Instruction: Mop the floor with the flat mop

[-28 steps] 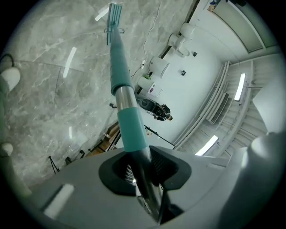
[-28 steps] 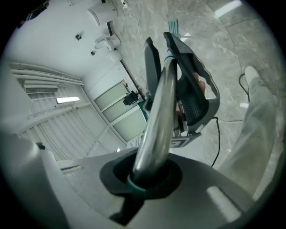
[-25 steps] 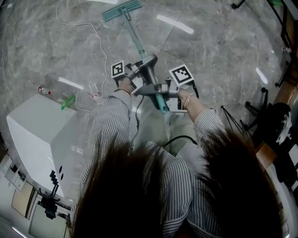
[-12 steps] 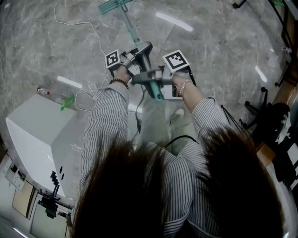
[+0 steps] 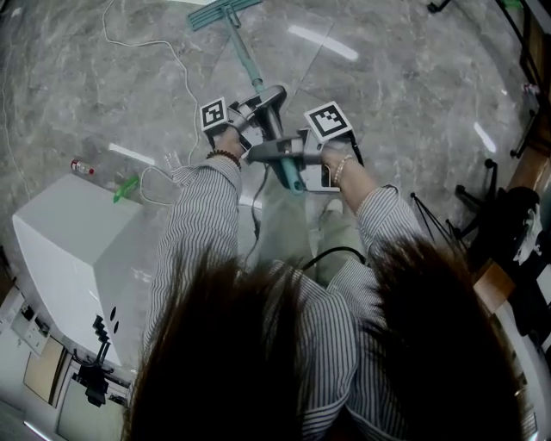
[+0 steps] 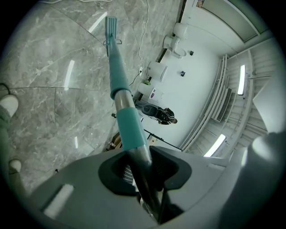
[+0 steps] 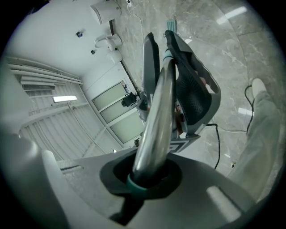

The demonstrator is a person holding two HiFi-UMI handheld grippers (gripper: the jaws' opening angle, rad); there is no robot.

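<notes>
The flat mop (image 5: pixel 245 60) is lying out ahead of the person. Its handle is running from the middle of the head view up to the teal mop head (image 5: pixel 224 10), which is resting on the grey marble floor (image 5: pixel 387 95) at the top edge of the frame. Both tongs are clenching the handle. The left gripper (image 5: pixel 269 102) is squeezing the bare metal just below the teal sleeve. The right gripper (image 5: pixel 263 153) is gripping it lower in the frame, near the teal butt end (each gripper view is showing the tube seated tight in the notch of its pads). The two grippers are sitting close together.

This is looking like the middle of a stroke, with plenty of floor yet to cover. To do it well, the person should be keeping both grips firm so the round tube is not twisting in the pads. The right gripper at the butt end should be doing the steering while the left is pressing the head down evenly, flat rather than riding on one edge. A white cable (image 5: pixel 164 52) is trailing across the floor in the upper left, just left of the mop's line. The strokes should be running clear of it, and of the white cabinet (image 5: pixel 69 250) at lower left.
</notes>
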